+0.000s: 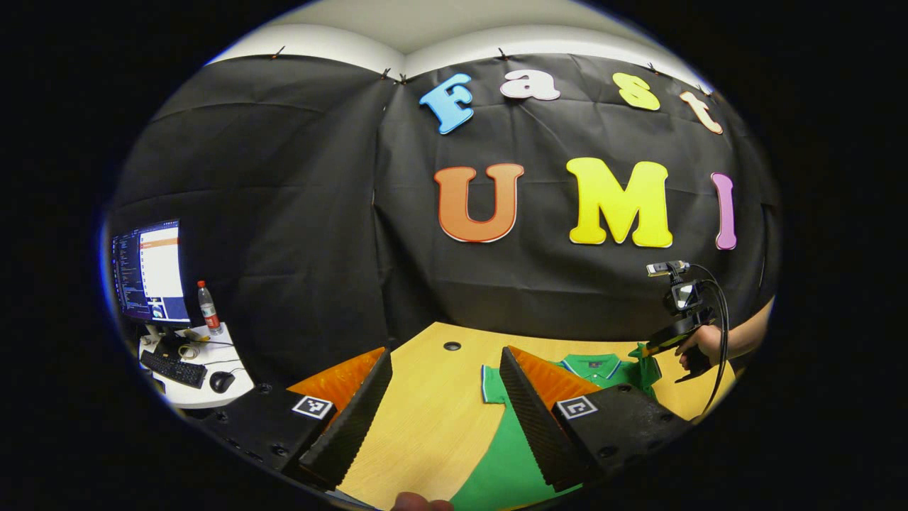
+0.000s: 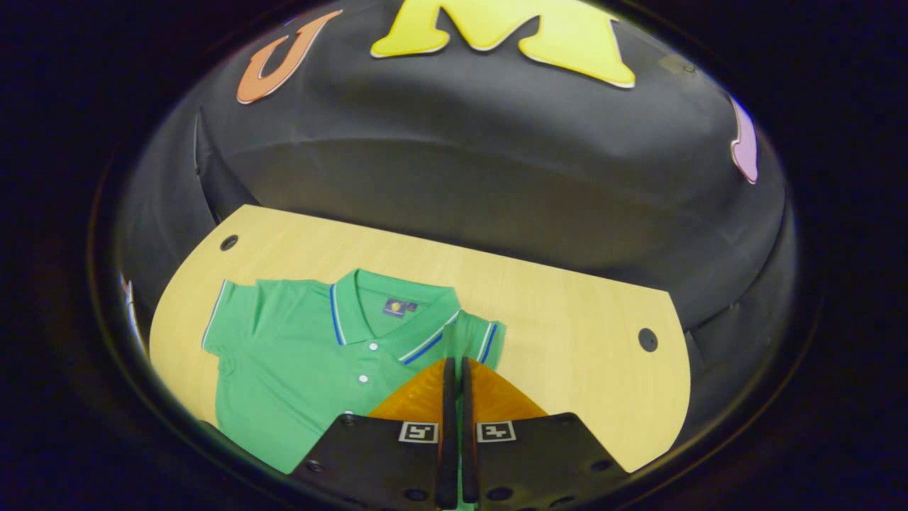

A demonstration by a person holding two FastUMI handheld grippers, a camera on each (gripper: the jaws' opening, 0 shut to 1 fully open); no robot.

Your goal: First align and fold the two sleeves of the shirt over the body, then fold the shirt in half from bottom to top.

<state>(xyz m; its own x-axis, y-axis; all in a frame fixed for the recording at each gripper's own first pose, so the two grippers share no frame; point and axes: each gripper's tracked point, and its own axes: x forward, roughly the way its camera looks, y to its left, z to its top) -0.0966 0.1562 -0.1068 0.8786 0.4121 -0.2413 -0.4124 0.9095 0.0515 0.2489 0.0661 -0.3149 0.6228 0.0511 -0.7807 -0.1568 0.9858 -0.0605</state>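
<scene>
Shirt (image 2: pixel 298 355) lies flat on worktop (image 2: pixel 567 319), collar far. Your right claw (image 2: pixel 454 369) is clamped on the sleeve (image 2: pixel 472 337). Your left claw (image 1: pixel 443 383) hangs apart above the worktop.

Your surroundings, left gripper view: one light wooden table (image 1: pixel 433 411) with a round cable hole (image 1: pixel 452 346) near its far edge, backed by the black cloth wall (image 1: pixel 298 213). To the far left you have a white side desk (image 1: pixel 213 387) carrying a lit monitor (image 1: pixel 149 272), a black keyboard (image 1: pixel 174 369), a black mouse (image 1: pixel 221 381) and an upright clear bottle (image 1: pixel 208 308) with a red cap. Right gripper view: the same tabletop shows you a second cable hole (image 2: pixel 647 339) at its right end.
</scene>
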